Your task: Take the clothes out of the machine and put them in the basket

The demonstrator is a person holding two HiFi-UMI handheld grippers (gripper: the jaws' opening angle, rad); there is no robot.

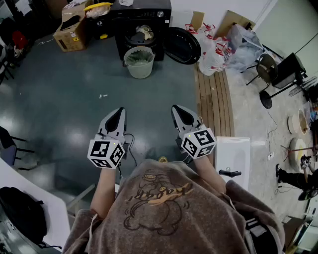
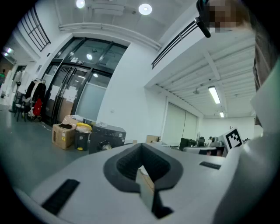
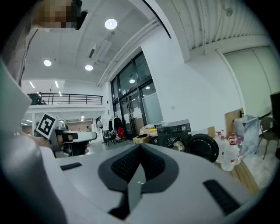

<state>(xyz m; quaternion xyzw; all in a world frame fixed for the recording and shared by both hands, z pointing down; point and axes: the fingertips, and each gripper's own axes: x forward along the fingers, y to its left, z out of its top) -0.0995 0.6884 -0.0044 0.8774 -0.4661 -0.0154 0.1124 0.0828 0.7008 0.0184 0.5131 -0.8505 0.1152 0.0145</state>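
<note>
Two grippers, the left gripper (image 1: 118, 111) and the right gripper (image 1: 178, 108), we hold well back from the machine (image 1: 141, 24), each with jaws pressed together and empty. The clothes (image 1: 145, 32) lie inside the machine. The basket (image 1: 139, 62) stands just before the machine, beside its open door (image 1: 182, 45).

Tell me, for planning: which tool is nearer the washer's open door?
Right: the right tool is in line with the open door; the left tool is offset leftward.

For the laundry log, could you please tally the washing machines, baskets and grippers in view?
Washing machine: 1
Basket: 1
Grippers: 2, the left gripper and the right gripper
Total: 4
</note>
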